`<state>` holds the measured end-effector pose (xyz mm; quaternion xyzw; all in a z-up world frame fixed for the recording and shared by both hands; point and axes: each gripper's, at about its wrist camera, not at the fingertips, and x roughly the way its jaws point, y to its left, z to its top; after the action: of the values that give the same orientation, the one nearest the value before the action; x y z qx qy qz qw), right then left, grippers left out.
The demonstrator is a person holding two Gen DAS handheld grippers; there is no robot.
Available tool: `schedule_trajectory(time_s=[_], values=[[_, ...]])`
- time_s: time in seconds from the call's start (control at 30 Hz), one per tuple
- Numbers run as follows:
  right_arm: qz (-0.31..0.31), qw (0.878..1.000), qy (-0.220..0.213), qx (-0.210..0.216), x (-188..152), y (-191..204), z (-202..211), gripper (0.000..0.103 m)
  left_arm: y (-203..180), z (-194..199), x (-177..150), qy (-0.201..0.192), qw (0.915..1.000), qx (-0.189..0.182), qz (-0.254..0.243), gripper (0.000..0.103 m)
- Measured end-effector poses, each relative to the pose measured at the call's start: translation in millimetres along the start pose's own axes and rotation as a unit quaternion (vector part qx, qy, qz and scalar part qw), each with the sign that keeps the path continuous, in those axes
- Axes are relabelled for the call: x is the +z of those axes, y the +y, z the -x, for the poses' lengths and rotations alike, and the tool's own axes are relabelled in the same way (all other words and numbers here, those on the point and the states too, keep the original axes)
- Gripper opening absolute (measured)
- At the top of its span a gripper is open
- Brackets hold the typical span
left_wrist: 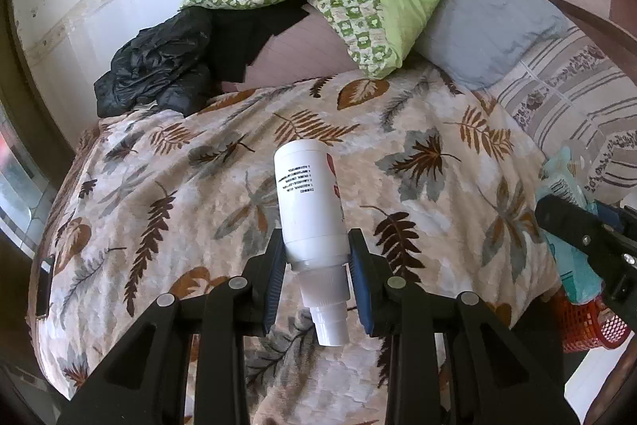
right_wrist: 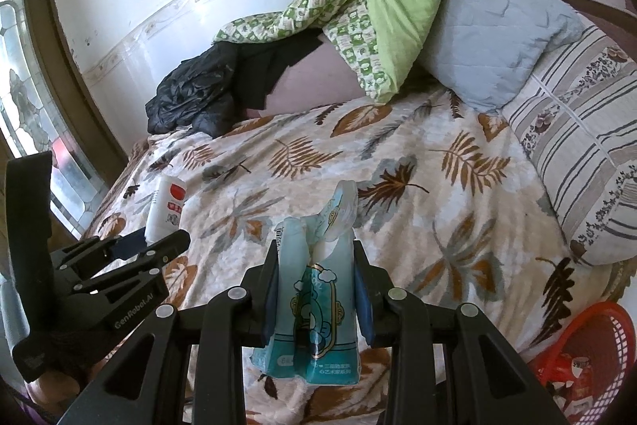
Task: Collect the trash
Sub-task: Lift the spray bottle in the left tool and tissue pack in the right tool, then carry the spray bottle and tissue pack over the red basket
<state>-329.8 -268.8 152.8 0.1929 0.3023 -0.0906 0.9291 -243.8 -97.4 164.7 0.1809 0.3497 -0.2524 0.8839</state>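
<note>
Left wrist view: left gripper [left_wrist: 317, 253] clamps a white spray bottle [left_wrist: 308, 200] above the leaf blanket [left_wrist: 179, 194]; right gripper [right_wrist: 314, 265] pinches a teal tissue pack [right_wrist: 314, 313]; red basket [right_wrist: 597, 357] near right.

1. White plastic spray bottle [left_wrist: 308, 202]: printed black text and a red mark on its side, nozzle end pointing toward the camera, hanging pinched above the leaf-print bedspread.
2. Teal tissue packet [right_wrist: 314, 309]: crumpled, cartoon print, torn top flaring upward, being squeezed upright over the bed.
3. Red mesh basket [right_wrist: 589, 357]: sitting beside the bed's edge, holding a red-and-white item.
</note>
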Motion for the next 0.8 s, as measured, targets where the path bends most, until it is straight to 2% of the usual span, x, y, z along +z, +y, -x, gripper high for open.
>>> schedule_trajectory(time_s=[0.8], values=[[-0.039,0.999,-0.010,-0.033,-4.8,-44.8,21.7,0.034,-51.2,1.2,12.0,-0.011,0.9975,-0.034,-0.060,0.030]])
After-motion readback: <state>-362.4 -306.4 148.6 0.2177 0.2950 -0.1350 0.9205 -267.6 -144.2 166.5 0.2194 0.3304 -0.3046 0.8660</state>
